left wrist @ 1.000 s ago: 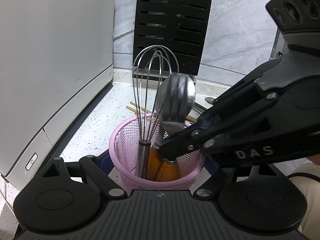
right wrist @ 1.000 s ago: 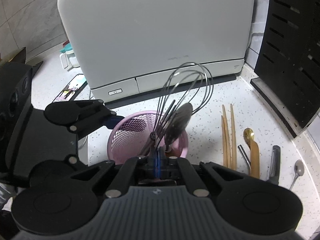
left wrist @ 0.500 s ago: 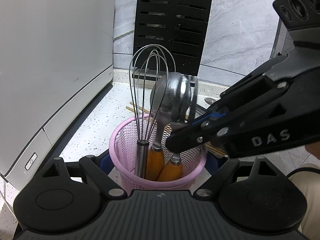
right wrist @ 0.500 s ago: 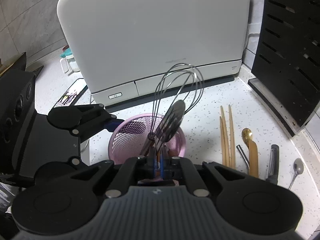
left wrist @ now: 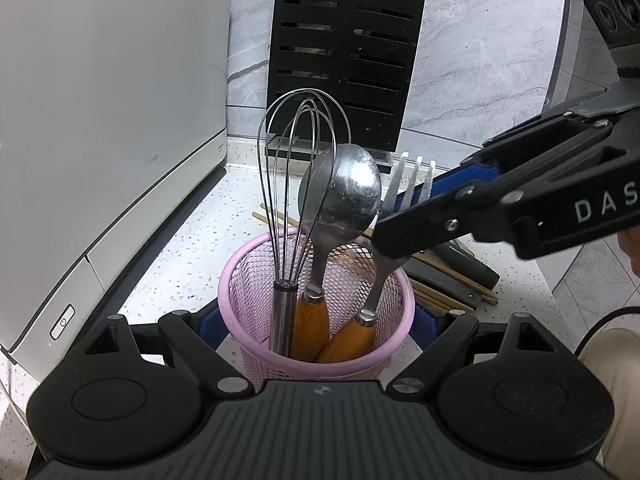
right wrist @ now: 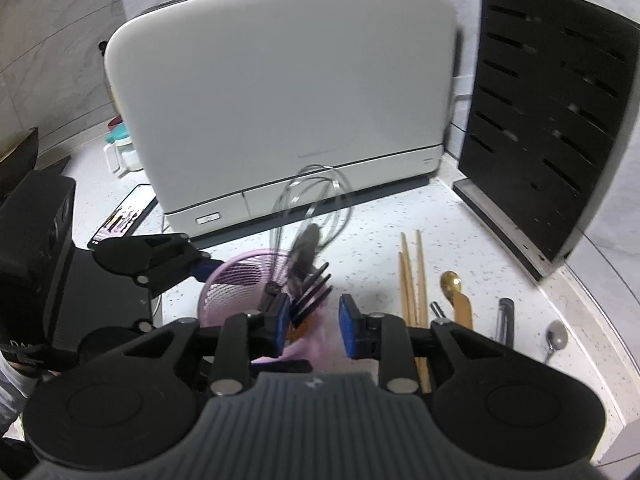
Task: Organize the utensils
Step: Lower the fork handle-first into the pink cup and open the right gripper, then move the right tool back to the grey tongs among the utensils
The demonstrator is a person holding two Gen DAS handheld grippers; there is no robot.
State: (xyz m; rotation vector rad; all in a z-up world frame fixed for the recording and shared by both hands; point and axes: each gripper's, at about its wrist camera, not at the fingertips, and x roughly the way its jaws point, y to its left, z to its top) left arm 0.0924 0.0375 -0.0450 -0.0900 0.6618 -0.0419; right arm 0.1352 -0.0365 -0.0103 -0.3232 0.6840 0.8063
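Far left on my right wrist view, a phone (right wrist: 122, 216) lies on the white speckled countertop (right wrist: 376, 220), with a teal-lidded jug (right wrist: 120, 148) behind it against the grey marble wall. Next along, a big white appliance (right wrist: 280, 92) fills the back of the counter. In front of it stands the pink mesh basket (left wrist: 316, 300), and I see the whisk (left wrist: 294, 184), the spoon (left wrist: 344, 204) and the fork (left wrist: 400, 216) all standing upright inside it, heads up, the spoon and fork with orange wooden handles down in the basket.

Moving right, wooden chopsticks (right wrist: 412, 280) lie flat on the counter, then a gold spoon (right wrist: 454, 292), a dark pen-like utensil (right wrist: 505, 316) and a small silver spoon (right wrist: 556, 340), all lying beside one another. Behind them a black slotted rack (right wrist: 548, 120) stands tilted against the wall.

Now the grippers. My left gripper (left wrist: 316, 320) points down at the basket, its fingers on either side of the basket's wall; the tips are hidden behind the rim, so whether they press on it I cannot tell. My right gripper (right wrist: 312, 320) comes in from the right side, angled downward above the basket's rim. Its jaws have just been opening, and the blue pads (right wrist: 348, 326) now stand apart with a clear gap. The fork's tines show between them, nearer the left pad, but I see no pad pressing on it, and the fork rests in the basket on its own.
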